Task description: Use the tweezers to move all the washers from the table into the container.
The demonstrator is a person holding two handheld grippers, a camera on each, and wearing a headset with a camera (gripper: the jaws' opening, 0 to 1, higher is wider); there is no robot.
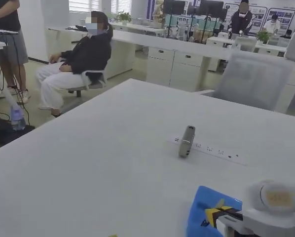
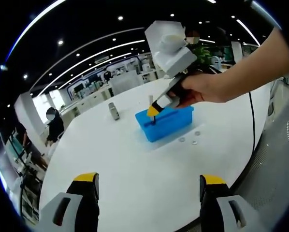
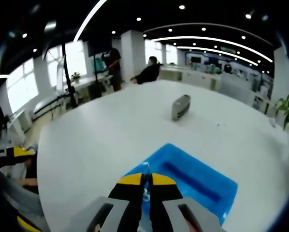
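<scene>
Your right tongs were clamped tight on the tweezers, which ran straight out along them with the tips down over the blue container. Couldn't tell what was inside it. A few washers lay on the desk just beside it. Your left tongs gaped wide.

White power strip lies flat, sockets up. Grey oblong device rests across its left end, touching it; type cannot be told. Grey office chair stands beyond. Seated person, black top, white trousers, sits far left. Standing person is at the left edge. Water bottle is low on the left. White cabinets and potted plant are behind.
</scene>
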